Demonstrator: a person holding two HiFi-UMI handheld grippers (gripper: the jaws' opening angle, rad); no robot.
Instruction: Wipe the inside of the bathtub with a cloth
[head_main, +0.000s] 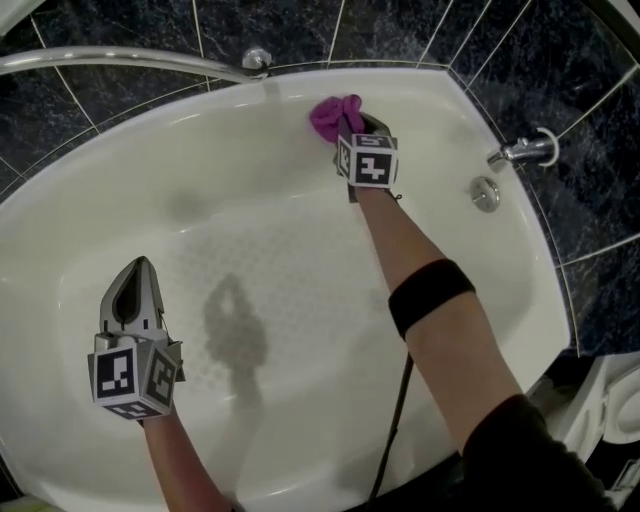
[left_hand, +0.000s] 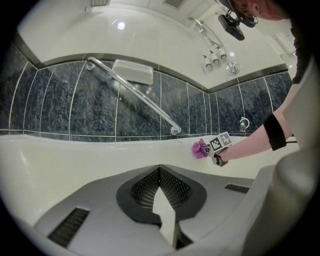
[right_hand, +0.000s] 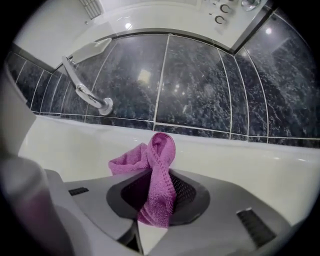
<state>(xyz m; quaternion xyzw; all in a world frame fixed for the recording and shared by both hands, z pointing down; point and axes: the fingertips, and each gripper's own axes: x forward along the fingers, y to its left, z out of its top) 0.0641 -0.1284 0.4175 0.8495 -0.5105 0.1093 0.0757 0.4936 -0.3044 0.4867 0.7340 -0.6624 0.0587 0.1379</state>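
Observation:
The white bathtub (head_main: 190, 160) fills the head view. A purple cloth (head_main: 333, 114) is bunched against the tub's far inner wall, just under the rim, and my right gripper (head_main: 355, 127) is shut on it. In the right gripper view the cloth (right_hand: 156, 172) hangs folded between the jaws of that gripper (right_hand: 159, 175) and hides the pads. My left gripper (head_main: 139, 266) hovers over the tub floor at the lower left; its tips meet and nothing is between them (left_hand: 160, 169). From the left gripper view the cloth (left_hand: 199, 149) shows small against the far wall.
A chrome grab bar (head_main: 120, 58) runs along the dark tiled wall behind the tub. At the right rim are a faucet (head_main: 527, 150) and a round chrome knob (head_main: 485, 193). A black cable (head_main: 395, 420) hangs from the right arm. White toilet edge (head_main: 615, 400) at lower right.

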